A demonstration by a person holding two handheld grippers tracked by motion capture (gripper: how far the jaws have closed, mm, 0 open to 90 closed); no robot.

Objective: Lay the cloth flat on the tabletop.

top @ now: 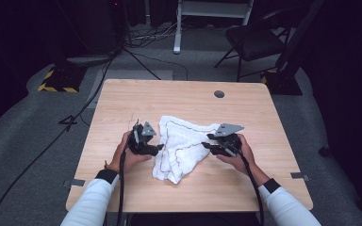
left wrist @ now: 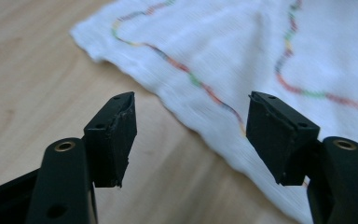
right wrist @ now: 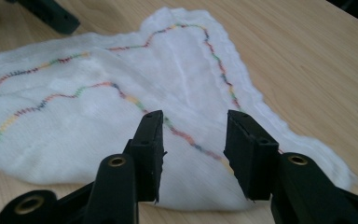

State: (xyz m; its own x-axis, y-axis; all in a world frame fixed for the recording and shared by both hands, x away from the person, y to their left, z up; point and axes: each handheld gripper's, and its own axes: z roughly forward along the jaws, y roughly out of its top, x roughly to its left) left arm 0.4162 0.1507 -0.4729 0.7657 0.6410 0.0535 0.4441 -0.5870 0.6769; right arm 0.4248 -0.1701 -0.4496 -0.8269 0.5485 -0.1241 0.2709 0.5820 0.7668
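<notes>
Left gripper [top: 159, 148]: jaws stood apart, grasping nothing; it sat at the cloth's left edge
Right gripper [top: 206, 143]: jaws parted, empty; it sat over the cloth's right side
Cloth [top: 181, 143]: white, coloured stitching; it lay crumpled between both grippers
Table [top: 122, 99]: wooden; cloth rested near its middle

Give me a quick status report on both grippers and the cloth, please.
Left gripper open, right gripper open. Crumpled white cloth with multicoloured stitching unheld on the wooden table. Nothing in the way.

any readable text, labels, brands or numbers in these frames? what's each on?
None readable. The white towel carries only a multicoloured stitched line, no lettering. The wooden table and both grippers show no print. The yellow-black striped base on the floor is a hazard pattern, not text.
</notes>
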